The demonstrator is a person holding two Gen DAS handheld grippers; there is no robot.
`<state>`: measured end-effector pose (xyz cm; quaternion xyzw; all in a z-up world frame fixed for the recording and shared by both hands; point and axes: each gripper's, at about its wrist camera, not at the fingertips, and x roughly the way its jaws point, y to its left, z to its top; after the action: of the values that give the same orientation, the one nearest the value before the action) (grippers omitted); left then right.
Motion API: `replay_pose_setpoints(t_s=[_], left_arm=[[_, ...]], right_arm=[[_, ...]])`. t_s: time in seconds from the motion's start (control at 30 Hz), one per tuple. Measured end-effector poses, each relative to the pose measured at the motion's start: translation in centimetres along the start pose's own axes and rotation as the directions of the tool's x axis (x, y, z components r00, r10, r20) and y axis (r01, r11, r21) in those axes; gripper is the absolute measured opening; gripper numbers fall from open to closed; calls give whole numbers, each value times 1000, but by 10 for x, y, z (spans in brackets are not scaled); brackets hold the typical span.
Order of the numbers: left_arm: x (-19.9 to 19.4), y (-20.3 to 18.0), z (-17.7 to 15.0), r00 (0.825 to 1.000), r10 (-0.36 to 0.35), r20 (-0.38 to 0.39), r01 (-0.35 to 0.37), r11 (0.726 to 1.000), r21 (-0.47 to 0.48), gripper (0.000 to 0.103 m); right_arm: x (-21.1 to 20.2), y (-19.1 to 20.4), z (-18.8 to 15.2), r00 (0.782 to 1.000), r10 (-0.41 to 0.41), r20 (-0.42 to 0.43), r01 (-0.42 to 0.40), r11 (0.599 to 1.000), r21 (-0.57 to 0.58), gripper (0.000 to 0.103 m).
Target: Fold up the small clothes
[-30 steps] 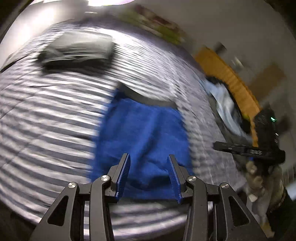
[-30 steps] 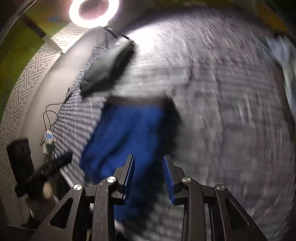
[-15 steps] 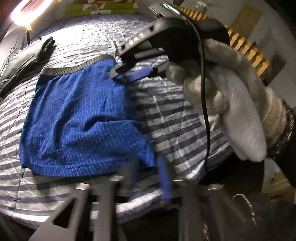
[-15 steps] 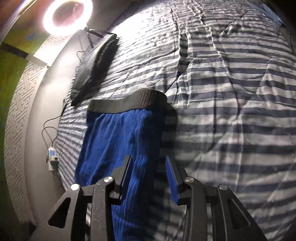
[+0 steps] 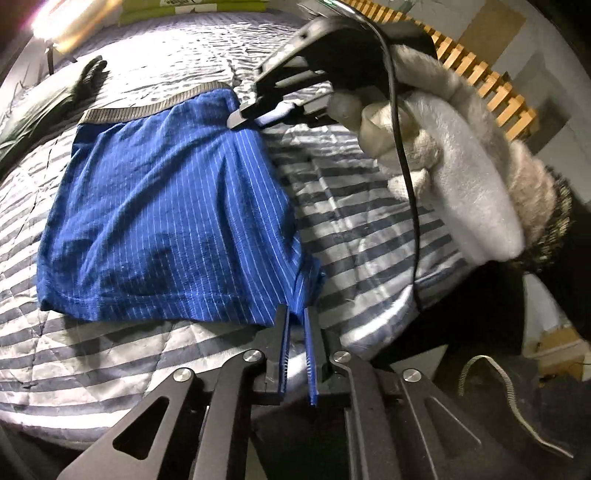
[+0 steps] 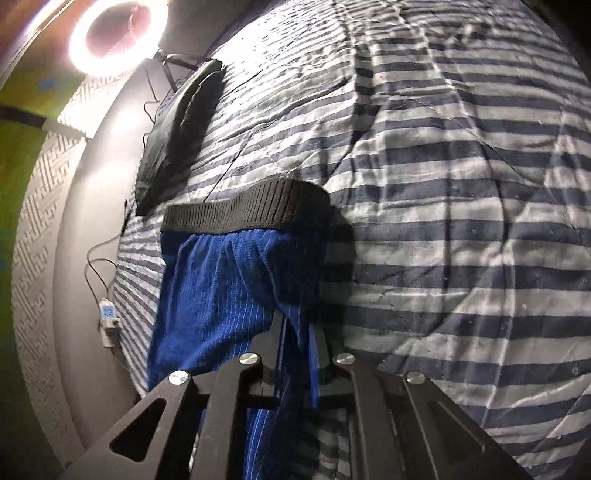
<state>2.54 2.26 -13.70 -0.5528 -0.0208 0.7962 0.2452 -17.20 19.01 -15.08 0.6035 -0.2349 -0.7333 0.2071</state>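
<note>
Blue shorts, waistband away from left tool

1. A ring light glares white at the top left of the right wrist view, blown out.
2. The striped bedspread is bright near it and dim toward the frame corners.
3. Fisheye bending curves the stripes at the edges.
4. Both views are sharp, with little blur.
</note>
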Motion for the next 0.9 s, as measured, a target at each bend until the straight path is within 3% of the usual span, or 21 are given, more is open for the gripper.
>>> replay_pose_setpoints(t_s=[0.17, 0.23, 0.4, 0.53, 0.63, 0.73, 0.9], left_arm=[[-38, 52, 23, 994, 29, 107, -14, 990, -142, 21], [-46, 86, 34, 988, 94, 125, -63, 970, -234, 22], [-49, 166, 60, 987, 114, 113, -62, 920, -386, 23], [-38, 208, 75, 991, 106, 81, -63, 908, -414, 24], [-22, 229, 81, 998, 32, 52, -7, 903, -429, 24], [-10, 235, 83, 999, -23, 31, 34, 905, -423, 24], [11, 240, 85, 999, -53, 5, 50, 904, -424, 24]], right_arm=[[-35, -9, -12, 998, 19, 59, -19, 1000, 6, 17], [-42, -11, -17, 997, 22, 68, -22, 1000, 6, 17], [-50, -9, -34, 998, 1, 68, 1, 1000, -24, 18], [-41, -7, -42, 999, 7, 39, -5, 999, -32, 18], [-30, -6, -43, 999, 34, 11, -34, 999, -19, 18], [-23, -3, -44, 999, 50, -9, -50, 999, -20, 19], [-10, 2, -43, 997, 61, -39, -62, 998, -20, 24]])
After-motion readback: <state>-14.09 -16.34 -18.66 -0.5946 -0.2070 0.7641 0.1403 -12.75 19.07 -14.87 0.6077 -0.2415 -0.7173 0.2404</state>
